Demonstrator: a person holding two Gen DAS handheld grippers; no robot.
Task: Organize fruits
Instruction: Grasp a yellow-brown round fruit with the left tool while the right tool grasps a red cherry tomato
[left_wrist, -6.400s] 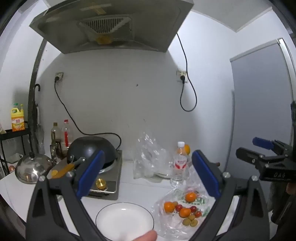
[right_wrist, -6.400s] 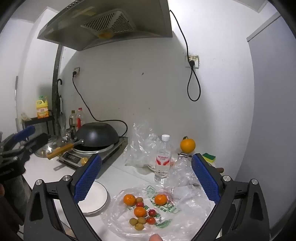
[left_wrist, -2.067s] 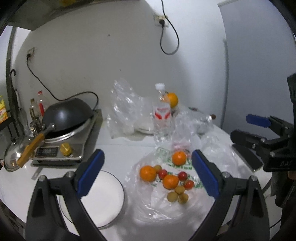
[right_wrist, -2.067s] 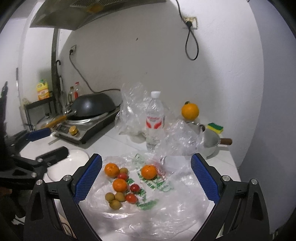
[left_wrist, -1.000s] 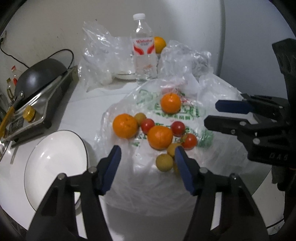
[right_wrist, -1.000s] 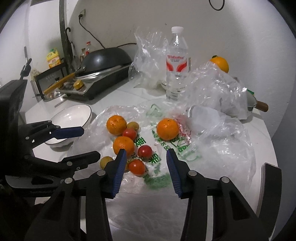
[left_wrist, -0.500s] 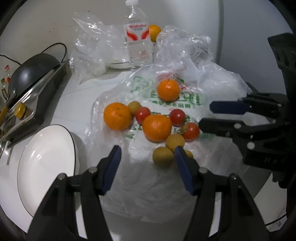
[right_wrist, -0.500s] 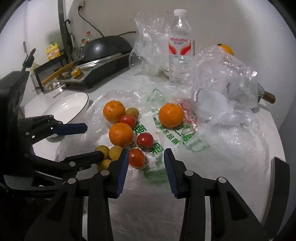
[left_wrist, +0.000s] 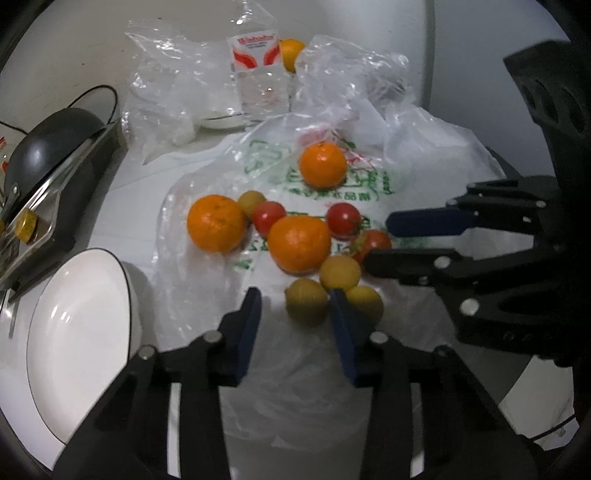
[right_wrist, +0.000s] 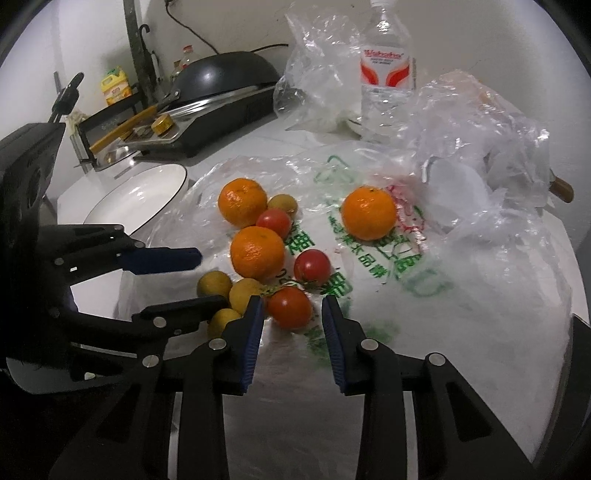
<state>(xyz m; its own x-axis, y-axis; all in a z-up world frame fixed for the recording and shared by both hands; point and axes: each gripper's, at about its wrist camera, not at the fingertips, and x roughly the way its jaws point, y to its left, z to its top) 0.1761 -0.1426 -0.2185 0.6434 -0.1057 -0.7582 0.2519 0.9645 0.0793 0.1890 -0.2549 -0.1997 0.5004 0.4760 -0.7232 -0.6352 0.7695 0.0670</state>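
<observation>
Three oranges (left_wrist: 299, 242), three red tomatoes and several small yellow fruits lie on a flattened plastic bag (left_wrist: 295, 369). My left gripper (left_wrist: 295, 306) is closing around the nearest yellow fruit (left_wrist: 306, 306); its right pad touches the fruit and a gap remains on the left. In the right wrist view it shows as the left gripper (right_wrist: 192, 280) coming in from the left. My right gripper (right_wrist: 291, 306) is closing around the nearest tomato (right_wrist: 290, 306), with narrow gaps on both sides. A white plate (left_wrist: 74, 332) sits empty left of the bag.
A water bottle (left_wrist: 258, 74), crumpled clear bags (right_wrist: 480, 122) and another orange (left_wrist: 291, 51) stand behind the fruit. An induction cooker with a black wok (right_wrist: 225, 85) is at the back left. The counter's edge runs close on the right.
Both grippers have sunk toward the fruit and their jaws have narrowed. The yellow fruit now sits between the left fingers, the tomato between the right ones.
</observation>
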